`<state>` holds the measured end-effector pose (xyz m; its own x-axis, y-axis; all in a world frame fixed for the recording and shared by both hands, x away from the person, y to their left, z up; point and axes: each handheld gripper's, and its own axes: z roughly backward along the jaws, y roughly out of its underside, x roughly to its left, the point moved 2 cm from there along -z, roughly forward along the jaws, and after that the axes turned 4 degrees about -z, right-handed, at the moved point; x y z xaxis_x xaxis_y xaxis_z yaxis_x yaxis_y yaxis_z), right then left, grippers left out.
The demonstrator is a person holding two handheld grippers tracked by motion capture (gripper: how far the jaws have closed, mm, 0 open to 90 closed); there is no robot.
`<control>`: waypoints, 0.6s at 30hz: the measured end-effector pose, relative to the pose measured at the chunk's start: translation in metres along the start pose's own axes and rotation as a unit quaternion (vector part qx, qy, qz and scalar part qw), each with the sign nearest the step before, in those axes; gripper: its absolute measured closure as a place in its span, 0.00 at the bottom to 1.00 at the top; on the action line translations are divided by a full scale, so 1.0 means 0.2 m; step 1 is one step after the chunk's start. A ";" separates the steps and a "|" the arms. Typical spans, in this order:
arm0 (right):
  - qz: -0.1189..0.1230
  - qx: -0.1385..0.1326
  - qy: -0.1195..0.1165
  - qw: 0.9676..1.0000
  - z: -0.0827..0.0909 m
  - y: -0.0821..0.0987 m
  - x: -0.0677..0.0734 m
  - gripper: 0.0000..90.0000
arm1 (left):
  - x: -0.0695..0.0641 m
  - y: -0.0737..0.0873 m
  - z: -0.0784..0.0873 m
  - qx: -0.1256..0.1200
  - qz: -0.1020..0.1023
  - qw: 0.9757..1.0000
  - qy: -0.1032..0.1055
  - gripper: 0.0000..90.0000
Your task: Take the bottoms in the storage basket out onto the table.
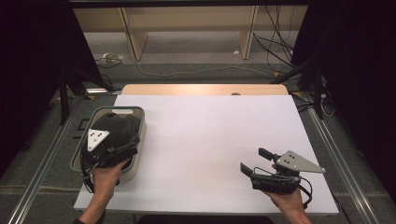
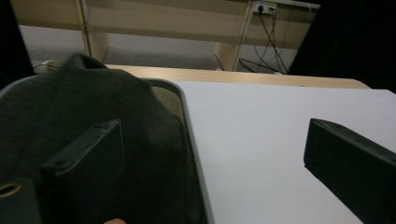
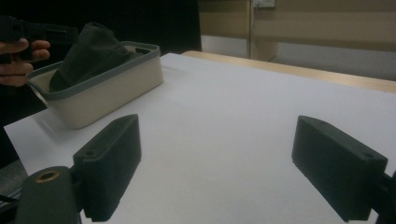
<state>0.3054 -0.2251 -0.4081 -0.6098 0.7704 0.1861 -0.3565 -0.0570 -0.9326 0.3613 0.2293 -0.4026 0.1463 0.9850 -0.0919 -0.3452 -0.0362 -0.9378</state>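
Note:
A dark grey cloth [image 1: 119, 125] lies heaped in a beige bin with a grey rim [image 1: 116, 110] at the table's left side. My left gripper [image 1: 116, 136] hovers over the bin's near end and is open. In the left gripper view the gripper [image 2: 212, 130] has one jaw over the cloth [image 2: 93, 102] and the other beyond the bin rim [image 2: 187, 116], above the white surface. My right gripper [image 1: 256, 161] is open at the front right, low over the bare table, with nothing between its jaws [image 3: 217, 126]. The right gripper view also shows the bin [image 3: 107, 93] and cloth [image 3: 91, 49] far left.
A white board [image 1: 210, 135] covers the wooden table [image 1: 201, 89]. Metal rails [image 1: 42, 168] run along both sides of the table. Shelving legs and cables [image 1: 275, 42] stand on the floor beyond the far edge. A hand [image 3: 18, 56] holds the left gripper behind the bin.

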 end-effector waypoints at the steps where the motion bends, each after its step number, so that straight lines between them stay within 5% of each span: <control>1: -0.003 -0.002 -0.001 1.000 0.00 0.00 0.00 0.18 | 0.03 0.00 -0.01 0.013 0.003 1.000 -0.014 0.05; 4: 0.001 0.001 0.000 1.000 0.00 0.00 0.00 0.18 | 0.07 0.00 -0.02 0.024 0.010 0.999 -0.031 0.05; 11: -0.002 0.005 0.001 1.000 -0.01 0.01 -0.01 0.19 | 0.10 -0.03 -0.07 0.051 -0.011 0.997 -0.053 0.06; 18: -0.007 0.011 -0.001 1.000 -0.02 0.02 -0.01 0.19 | 0.16 -0.06 -0.17 0.106 -0.014 0.992 -0.060 0.03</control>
<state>0.3082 -0.2242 -0.4127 -0.6056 0.7703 0.1995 -0.3800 -0.0597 -0.9230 0.4010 0.2562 -0.4058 0.0519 0.9985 -0.0155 -0.5318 0.0145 -0.8467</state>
